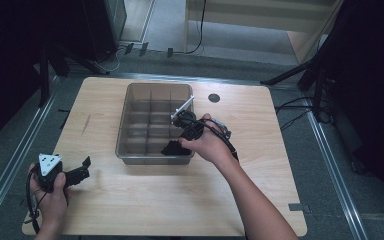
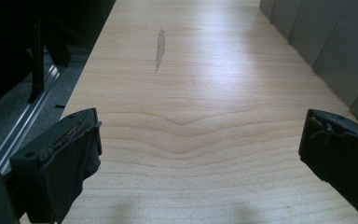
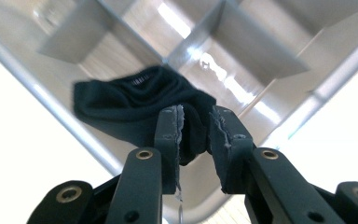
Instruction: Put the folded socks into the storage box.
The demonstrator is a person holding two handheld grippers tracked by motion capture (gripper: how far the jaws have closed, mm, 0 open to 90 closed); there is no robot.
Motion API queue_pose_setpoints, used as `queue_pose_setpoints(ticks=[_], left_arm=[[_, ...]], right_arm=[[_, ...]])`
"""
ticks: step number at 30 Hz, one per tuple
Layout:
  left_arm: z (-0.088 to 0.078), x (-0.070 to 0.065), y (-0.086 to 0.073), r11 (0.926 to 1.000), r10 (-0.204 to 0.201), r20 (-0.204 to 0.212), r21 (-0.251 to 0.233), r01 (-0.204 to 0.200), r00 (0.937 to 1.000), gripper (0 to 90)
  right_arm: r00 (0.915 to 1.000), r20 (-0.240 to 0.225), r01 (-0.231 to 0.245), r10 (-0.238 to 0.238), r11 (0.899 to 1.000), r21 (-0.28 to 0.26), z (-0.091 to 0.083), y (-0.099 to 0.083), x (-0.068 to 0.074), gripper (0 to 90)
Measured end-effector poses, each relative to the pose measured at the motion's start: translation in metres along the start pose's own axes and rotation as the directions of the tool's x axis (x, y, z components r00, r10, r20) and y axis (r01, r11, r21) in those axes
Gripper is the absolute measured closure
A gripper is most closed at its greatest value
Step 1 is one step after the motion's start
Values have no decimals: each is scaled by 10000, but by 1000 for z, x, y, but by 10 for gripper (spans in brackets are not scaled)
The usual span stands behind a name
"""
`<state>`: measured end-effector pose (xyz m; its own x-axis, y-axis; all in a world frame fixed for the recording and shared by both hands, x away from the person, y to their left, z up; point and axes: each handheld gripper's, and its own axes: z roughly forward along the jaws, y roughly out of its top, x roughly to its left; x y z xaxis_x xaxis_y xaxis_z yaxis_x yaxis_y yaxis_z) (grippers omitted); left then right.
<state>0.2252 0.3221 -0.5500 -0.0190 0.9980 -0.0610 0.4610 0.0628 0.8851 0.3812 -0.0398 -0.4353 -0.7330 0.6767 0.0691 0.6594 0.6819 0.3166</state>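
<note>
In the clear bin (image 3: 279, 121), a crumpled dark sock (image 3: 135, 100).

I count one dark cloth (image 3: 135, 109), one clear divided bin (image 1: 130, 107), one wooden table (image 1: 130, 200), and my two grippers.

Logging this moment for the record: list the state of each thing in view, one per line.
Right gripper: shut on the dark cloth, above the bin.
Dark cloth: bunched, pinched at one edge, hanging over a near compartment.
Divided bin: upright on the table, no lid.
Left gripper: open, nothing between its jaws.
</note>
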Motion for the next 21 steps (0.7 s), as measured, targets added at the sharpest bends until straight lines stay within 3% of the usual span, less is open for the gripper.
queue_pose_setpoints(ticks=[8,21], left_arm=[[0,0,0,10000,18,-23,0,-18,10000,0],[0,0,0,10000,34,-33,10,-34,10000,0]], right_arm=[[10000,29,17,-16,9980,-628,-27,0,-1,711],[9966,185,-773,800,9903,-1158,-51,-23,-34,679]])
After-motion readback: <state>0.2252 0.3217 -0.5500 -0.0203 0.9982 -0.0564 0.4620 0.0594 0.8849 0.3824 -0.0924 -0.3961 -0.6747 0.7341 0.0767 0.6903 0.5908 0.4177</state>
